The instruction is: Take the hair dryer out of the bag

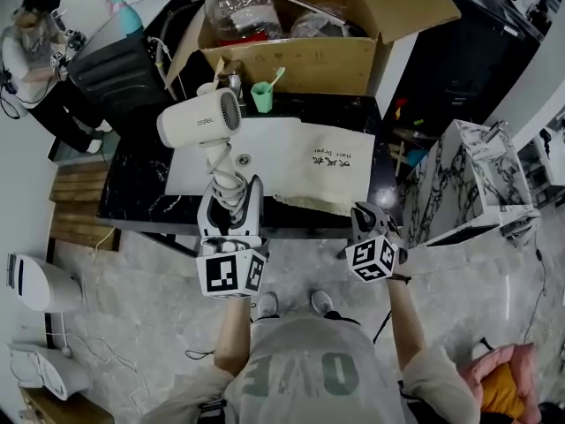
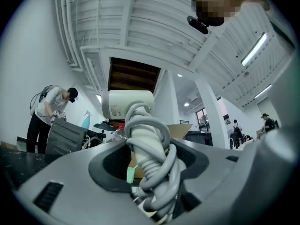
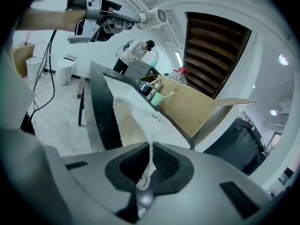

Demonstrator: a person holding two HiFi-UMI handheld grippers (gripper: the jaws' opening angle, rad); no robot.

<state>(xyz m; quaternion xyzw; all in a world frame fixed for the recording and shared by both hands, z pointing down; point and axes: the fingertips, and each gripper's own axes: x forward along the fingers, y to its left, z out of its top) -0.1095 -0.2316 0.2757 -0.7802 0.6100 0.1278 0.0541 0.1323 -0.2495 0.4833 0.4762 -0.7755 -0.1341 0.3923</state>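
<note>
We grasp the white hair dryer (image 1: 199,118) by its cord-wrapped handle in the left gripper (image 1: 231,188), already clear of the cloth bag (image 1: 300,162) that lies ahead of the right gripper (image 1: 371,215), which is clenched on its edge, so next we need only set the dryer down on the table (image 1: 132,193).

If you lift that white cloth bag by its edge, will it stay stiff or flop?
Probably flop: the bag lies flat and limp on the table, and its edge bunches thin in the right gripper, which is shut on it. It's likely light too, since it looks flat and empty.
</note>
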